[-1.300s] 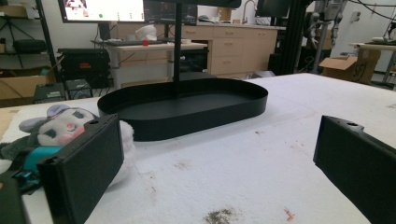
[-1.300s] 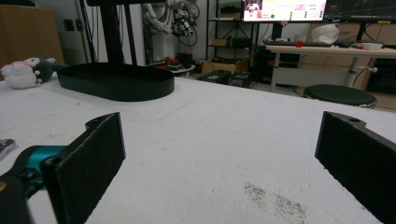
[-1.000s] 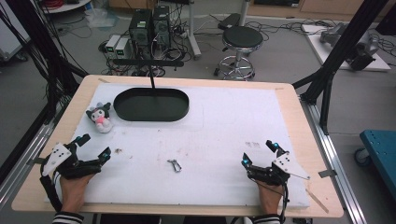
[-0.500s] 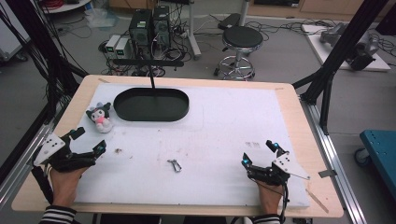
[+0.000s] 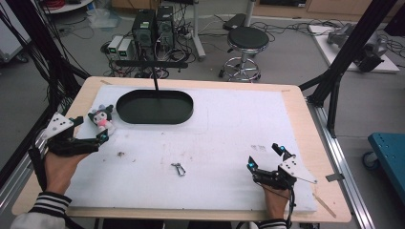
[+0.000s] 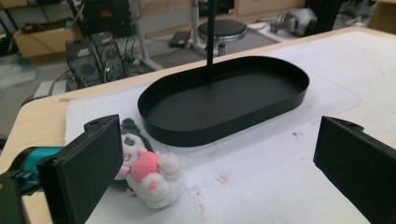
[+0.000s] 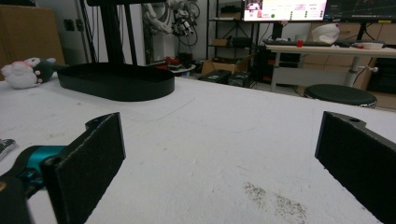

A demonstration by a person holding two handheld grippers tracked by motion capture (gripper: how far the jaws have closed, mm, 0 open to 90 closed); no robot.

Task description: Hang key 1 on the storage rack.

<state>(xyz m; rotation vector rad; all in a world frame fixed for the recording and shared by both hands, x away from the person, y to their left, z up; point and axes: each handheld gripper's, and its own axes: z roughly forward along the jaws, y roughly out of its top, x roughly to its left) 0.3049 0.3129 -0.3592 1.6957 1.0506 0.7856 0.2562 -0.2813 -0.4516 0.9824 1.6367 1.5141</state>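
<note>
A small plush toy (image 5: 101, 119), black and white with a pink front, lies on the white mat left of a black oval tray (image 5: 125, 116). My left gripper (image 5: 90, 129) is open just short of the toy. In the left gripper view the toy (image 6: 152, 175) lies beside the left jaw, which hides part of it, and the tray (image 6: 219, 128) is behind it. My right gripper (image 5: 265, 156) is open near the mat's front right with nothing between its jaws. A small metal clip (image 5: 178, 169) lies at mid-front of the mat.
A thin black pole (image 5: 155, 81) rises at the tray's far side. The white mat (image 5: 239, 119) covers most of the wooden table (image 5: 305, 129). In the right gripper view the tray (image 7: 116, 86), toy (image 7: 25, 72) and clip (image 7: 4, 145) are far to the left.
My left gripper has moved forward and a little right, up to the plush toy, staying open. The right gripper has not moved.
</note>
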